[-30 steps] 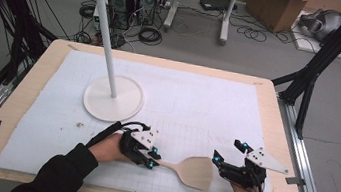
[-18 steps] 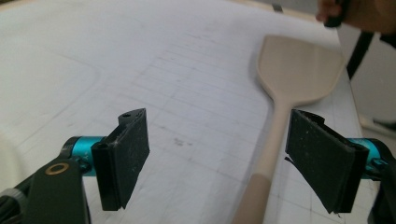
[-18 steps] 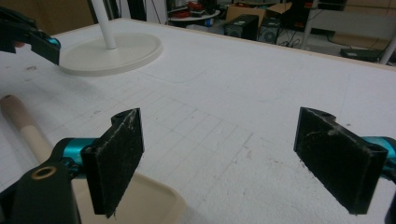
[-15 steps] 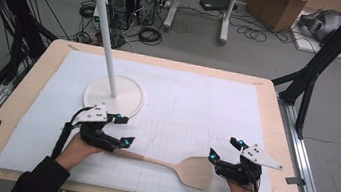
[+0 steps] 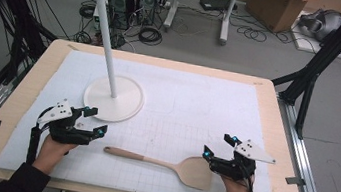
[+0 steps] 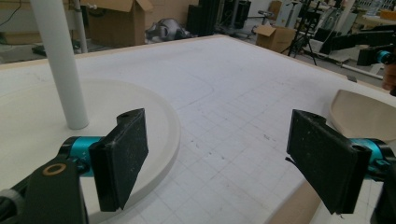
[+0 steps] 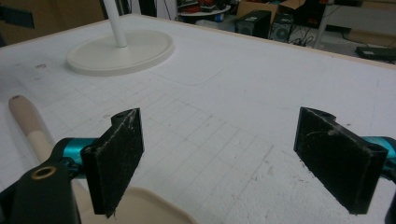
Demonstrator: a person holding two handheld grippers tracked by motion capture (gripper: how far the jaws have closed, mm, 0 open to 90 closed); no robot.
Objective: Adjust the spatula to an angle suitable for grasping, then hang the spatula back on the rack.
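A wooden spatula lies flat on the white mat, handle to the left and blade to the right. My left gripper sits left of the handle's end, apart from it. Its jaws have just been opening and stand open with nothing between them. My right gripper is open beside the blade, which lies under its left jaw. The handle runs away to the left in the right gripper view. In the left gripper view the blade lies off to the right.
A white hook stand with a round base and a tall pole stands at the mat's back left, just beyond my left gripper. The table's wooden rim frames the mat. Cables and boxes lie on the floor behind.
My left gripper has drawn leftward along the spatula's handle and off its end, and its jaws have spread. The spatula and the right gripper have stayed in place.
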